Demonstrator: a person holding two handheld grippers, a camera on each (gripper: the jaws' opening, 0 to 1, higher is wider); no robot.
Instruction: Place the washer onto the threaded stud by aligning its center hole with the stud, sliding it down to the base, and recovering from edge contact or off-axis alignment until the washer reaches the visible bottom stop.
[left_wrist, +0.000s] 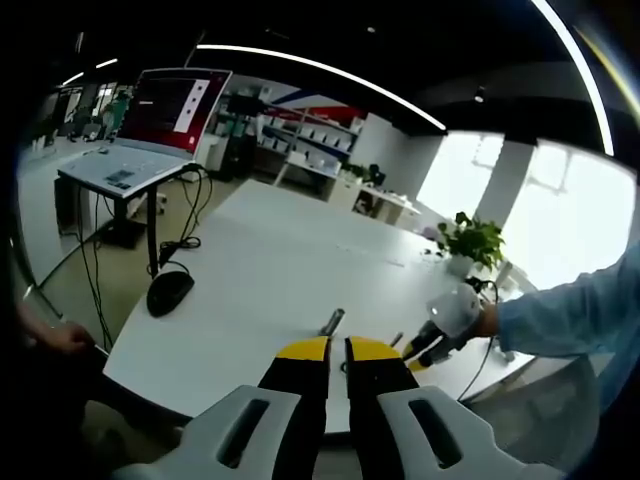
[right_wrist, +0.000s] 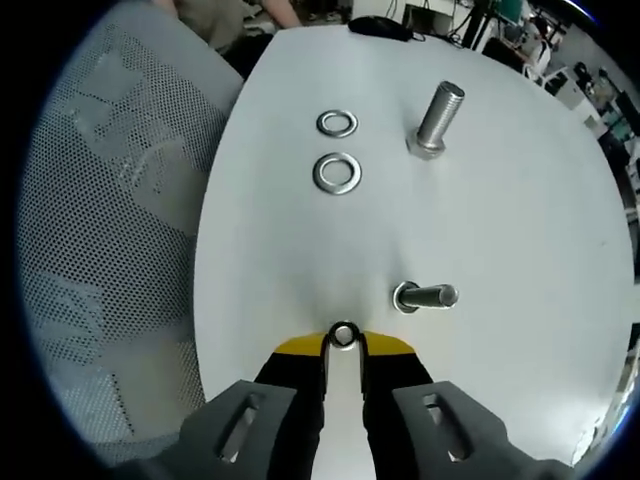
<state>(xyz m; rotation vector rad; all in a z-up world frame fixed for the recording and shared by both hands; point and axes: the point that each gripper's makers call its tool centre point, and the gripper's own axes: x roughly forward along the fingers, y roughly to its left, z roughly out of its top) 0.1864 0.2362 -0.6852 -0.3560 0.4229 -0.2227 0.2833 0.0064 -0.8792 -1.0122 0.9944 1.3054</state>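
in the right gripper view the right hand-held gripper (right_wrist: 343, 345) is closed on a small washer (right_wrist: 343, 335), pinched by its rim between the yellow tips, low over the white surface (right_wrist: 500, 200). the washer's hole faces the camera, so its axis runs roughly along the jaws, not along either stud. just to the right of the tips stands a small threaded stud (right_wrist: 428, 296), which appears in this view to lean to the right with its base at the left; farther off stands a larger threaded stud (right_wrist: 438, 118), pointing up and away. two loose washers (right_wrist: 337, 150) lie flat to the left of the large stud, well apart from the held one. in the left gripper view the left hand-held gripper (left_wrist: 337, 355) has its jaws nearly together and grips nothing, hovering at the near edge of the surface, with the other tool and a sleeve at the right. risks: the held washer is off-axis to the small stud, so its edge may catch on the stud's tip or threads; a rim-only pinch may let it rotate or slip out on contact; it may also bind tilted partway down, short of the bottom stop.
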